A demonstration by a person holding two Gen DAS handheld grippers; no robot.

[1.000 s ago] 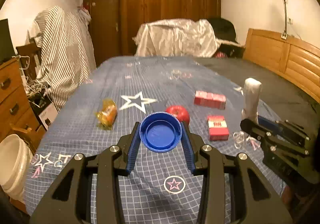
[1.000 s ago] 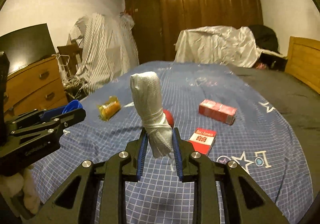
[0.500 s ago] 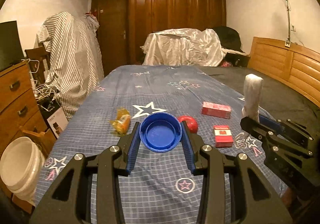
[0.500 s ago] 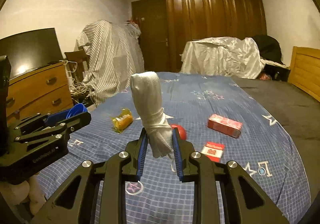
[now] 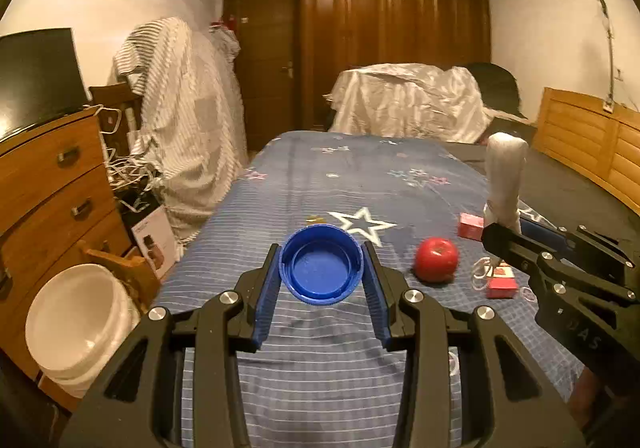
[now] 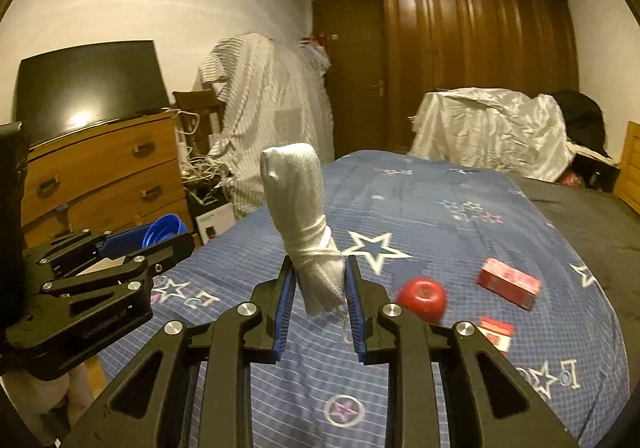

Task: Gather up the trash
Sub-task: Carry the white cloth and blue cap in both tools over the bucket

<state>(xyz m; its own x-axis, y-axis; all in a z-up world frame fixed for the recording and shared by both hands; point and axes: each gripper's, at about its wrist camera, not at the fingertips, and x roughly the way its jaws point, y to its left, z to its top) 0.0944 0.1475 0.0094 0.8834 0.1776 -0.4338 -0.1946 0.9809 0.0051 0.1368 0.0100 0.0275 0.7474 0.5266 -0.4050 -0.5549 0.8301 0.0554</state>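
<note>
My left gripper (image 5: 320, 268) is shut on a blue plastic lid (image 5: 321, 264), held above the near end of the bed; it shows too in the right wrist view (image 6: 166, 228). Upright in my right gripper (image 6: 319, 280), which is shut on its lower part, stands a white tied-up bag (image 6: 304, 224). The same bag (image 5: 505, 175) appears at the right of the left wrist view. A red apple (image 5: 436, 259) and two red boxes (image 6: 510, 282) (image 6: 496, 332) lie on the blue star-patterned bedspread (image 5: 360, 183). A white bucket (image 5: 72, 324) stands on the floor, lower left.
A wooden dresser (image 5: 48, 183) with a dark screen stands left of the bed. Cloth-covered furniture (image 5: 180, 119), a box and cables crowd the floor beside it. A covered pile (image 5: 408, 103) sits at the bed's far end before a dark wardrobe (image 5: 392, 39). A wooden headboard (image 5: 592, 151) lines the right.
Both grippers have pulled back from the bed, risen and swung left, each keeping its load. The bucket and dresser have come further into view; the orange wrapper has dropped out of sight.
</note>
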